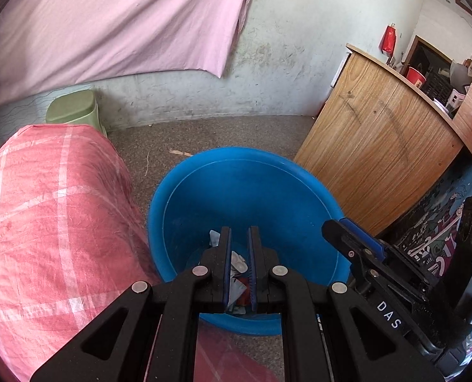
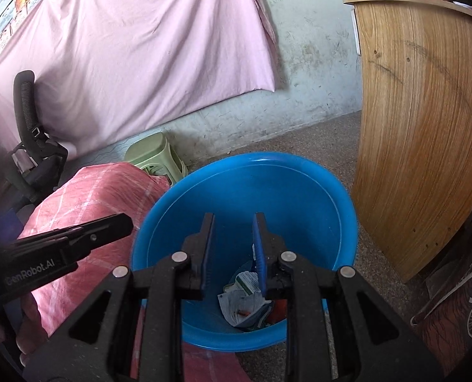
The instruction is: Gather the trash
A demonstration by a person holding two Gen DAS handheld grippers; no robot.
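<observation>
Looks mostly done: crumpled paper trash sits in the blue tub on the floor, left hand-held gripper nearly closed and empty, right hand-held gripper partly open, empty too.

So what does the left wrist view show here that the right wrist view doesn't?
Only the left wrist view: a red bag hanging on the far wall, a red cup on the wooden cabinet, and the right gripper entering from the right edge.

Only the right wrist view: a black office chair at left and the left gripper reaching in from the left.

Both: the blue basin holding crumpled paper trash, the pink sheet on the wall, the pink checked cover and the green stool.
</observation>
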